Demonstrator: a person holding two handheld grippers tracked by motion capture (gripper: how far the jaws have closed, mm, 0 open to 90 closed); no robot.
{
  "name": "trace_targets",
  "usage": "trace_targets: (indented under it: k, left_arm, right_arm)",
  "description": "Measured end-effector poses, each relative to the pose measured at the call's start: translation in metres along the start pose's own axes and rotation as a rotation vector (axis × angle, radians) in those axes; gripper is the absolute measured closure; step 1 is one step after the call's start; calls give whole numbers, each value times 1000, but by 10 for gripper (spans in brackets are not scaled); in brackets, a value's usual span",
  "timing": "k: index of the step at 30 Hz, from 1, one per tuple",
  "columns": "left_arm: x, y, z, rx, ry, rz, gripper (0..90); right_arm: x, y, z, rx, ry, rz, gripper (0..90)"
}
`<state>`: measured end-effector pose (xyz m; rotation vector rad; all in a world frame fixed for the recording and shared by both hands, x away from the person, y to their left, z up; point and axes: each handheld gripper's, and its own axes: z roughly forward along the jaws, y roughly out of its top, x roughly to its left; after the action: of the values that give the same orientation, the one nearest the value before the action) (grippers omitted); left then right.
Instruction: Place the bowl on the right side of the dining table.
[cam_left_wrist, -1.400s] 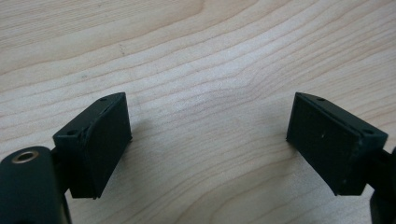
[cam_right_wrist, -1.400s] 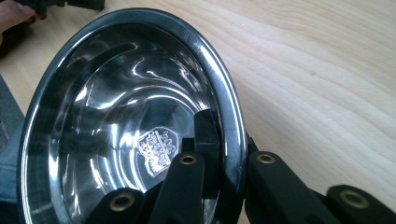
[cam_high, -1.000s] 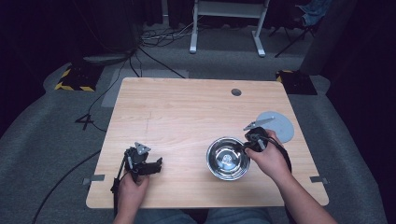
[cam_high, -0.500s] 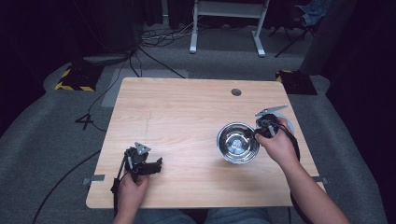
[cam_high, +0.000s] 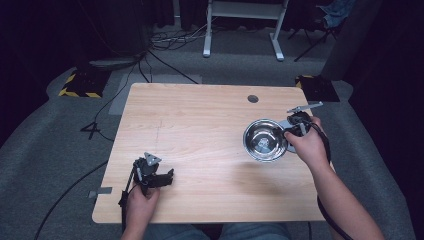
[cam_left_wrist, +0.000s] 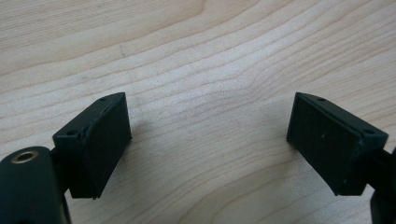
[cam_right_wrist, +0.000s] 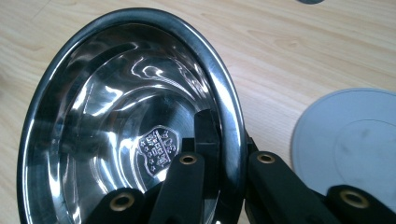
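- The right gripper pinches the rim of a steel bowl: in the right gripper view one jaw sits inside the bowl and the other outside, pressed together on its wall.
- The bowl is at the table's right side, beside a grey disc that the hand and gripper largely cover from above.
- The left gripper rests near the front left edge of the table, its jaws spread wide with only bare wood between them.
- The bowl holds nothing; a stamped crest marks its bottom.
- The bowl is round, polished and mirror-bright; the disc is flat, matte and pale grey; the tabletop is light wood with visible grain.
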<state>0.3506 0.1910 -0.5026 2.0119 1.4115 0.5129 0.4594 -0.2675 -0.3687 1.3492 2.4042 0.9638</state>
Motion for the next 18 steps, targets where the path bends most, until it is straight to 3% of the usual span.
trace_targets:
  k: [6,18]
  left_arm:
    - [0,0,0,0,0,0,136]
    - [0,0,0,-1,2,0,136]
  right_arm:
    - [-19,5,-5,-3,-50,25,876]
    - [-60,12,-12,-39,-128,118,876]
